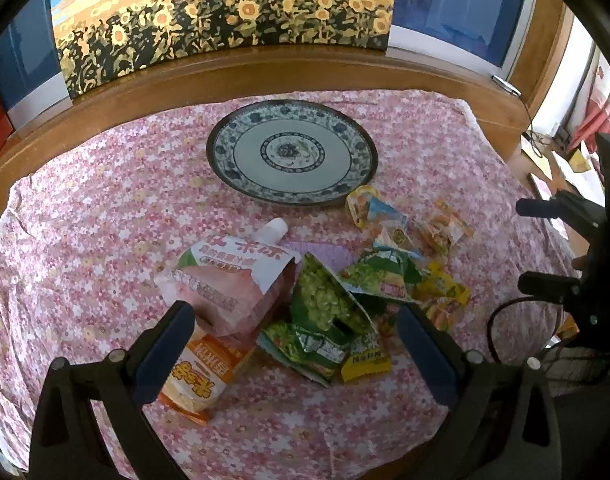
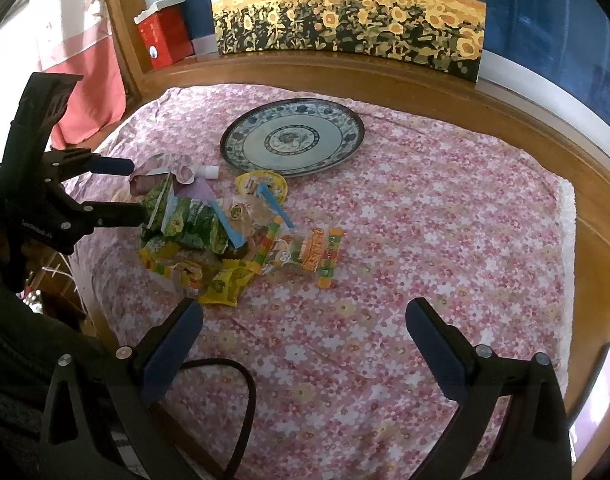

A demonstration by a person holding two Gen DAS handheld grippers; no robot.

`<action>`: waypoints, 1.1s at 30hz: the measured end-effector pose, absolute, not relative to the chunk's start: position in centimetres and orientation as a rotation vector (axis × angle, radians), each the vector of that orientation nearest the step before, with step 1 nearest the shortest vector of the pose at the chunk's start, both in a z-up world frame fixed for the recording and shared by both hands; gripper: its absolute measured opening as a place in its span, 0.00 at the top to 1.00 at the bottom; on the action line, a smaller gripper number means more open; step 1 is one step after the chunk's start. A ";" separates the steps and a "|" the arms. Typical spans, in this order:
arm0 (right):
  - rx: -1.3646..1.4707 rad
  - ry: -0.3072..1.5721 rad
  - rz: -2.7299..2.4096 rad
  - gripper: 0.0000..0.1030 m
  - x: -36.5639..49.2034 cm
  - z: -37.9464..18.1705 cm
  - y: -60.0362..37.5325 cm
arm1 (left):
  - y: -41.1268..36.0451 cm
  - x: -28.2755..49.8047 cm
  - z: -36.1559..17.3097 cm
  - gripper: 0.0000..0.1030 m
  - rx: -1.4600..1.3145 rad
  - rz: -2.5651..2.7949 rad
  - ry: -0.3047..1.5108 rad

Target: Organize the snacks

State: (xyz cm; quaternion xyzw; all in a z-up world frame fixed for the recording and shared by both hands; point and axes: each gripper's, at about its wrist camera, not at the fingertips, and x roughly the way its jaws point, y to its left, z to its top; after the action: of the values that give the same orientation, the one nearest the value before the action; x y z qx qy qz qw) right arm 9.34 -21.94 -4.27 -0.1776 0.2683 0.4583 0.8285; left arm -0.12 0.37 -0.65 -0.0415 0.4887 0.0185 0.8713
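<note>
Both tongs wide, empty; snack packets [image 1: 329, 304] heaped, crumpled, green, yellow, pink beside bare plate [image 1: 225, 140].

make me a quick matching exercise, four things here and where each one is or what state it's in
Things:
1. plate
2. pink spout pouch
3. sunflower painting
4. left gripper

Places or states:
a. propped upright on the wooden ledge behind the cloth
b. jaws wide open, holding nothing
c. bare, on the cloth beyond the snack pile
d. lying on the orange packet

Pairs: 1-c, 2-d, 3-a, 4-b
</note>
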 end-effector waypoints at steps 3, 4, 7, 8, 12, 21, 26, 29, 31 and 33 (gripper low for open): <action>-0.382 0.573 0.971 0.00 9.3 -4.3 -21.8 | 0.5 0.0 -0.7 0.00 -0.092 0.039 1.028; -0.382 0.573 0.970 0.00 9.3 -4.3 -21.8 | 0.5 0.1 -0.6 0.00 -0.094 0.038 1.027; -0.382 0.575 0.971 0.00 9.4 -4.3 -21.8 | 0.5 0.0 -0.6 0.00 -0.094 0.035 1.025; -0.382 0.575 0.971 0.00 9.3 -4.3 -21.8 | 0.5 0.1 -0.6 0.00 -0.093 0.035 1.024; -0.390 0.575 0.973 0.00 9.3 -4.3 -21.7 | 0.6 0.0 -0.5 0.00 -0.100 0.040 1.017; -0.394 0.575 0.974 0.00 9.2 -4.3 -21.6 | 0.6 -0.1 -0.4 0.00 -0.097 0.038 1.011; -0.397 0.576 0.972 0.00 9.2 -4.3 -21.5 | 0.5 -0.2 -0.5 0.00 -0.097 0.037 1.010; -0.397 0.574 0.973 0.00 9.2 -4.3 -21.5 | 0.5 -0.2 -0.5 0.00 -0.097 0.038 1.010; -0.397 0.575 0.973 0.00 9.2 -4.4 -21.5 | 0.5 -0.4 -0.6 0.00 -0.100 0.043 1.009; -0.399 0.577 0.975 0.00 9.2 -4.3 -21.4 | 0.6 -0.5 -0.5 0.00 -0.108 0.039 1.002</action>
State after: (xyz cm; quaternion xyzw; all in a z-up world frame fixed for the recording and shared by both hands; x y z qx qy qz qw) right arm 9.20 -21.45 -4.34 -0.1876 0.2713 0.4588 0.8250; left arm -0.55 0.56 -0.52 -0.0517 0.4800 0.0188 0.8756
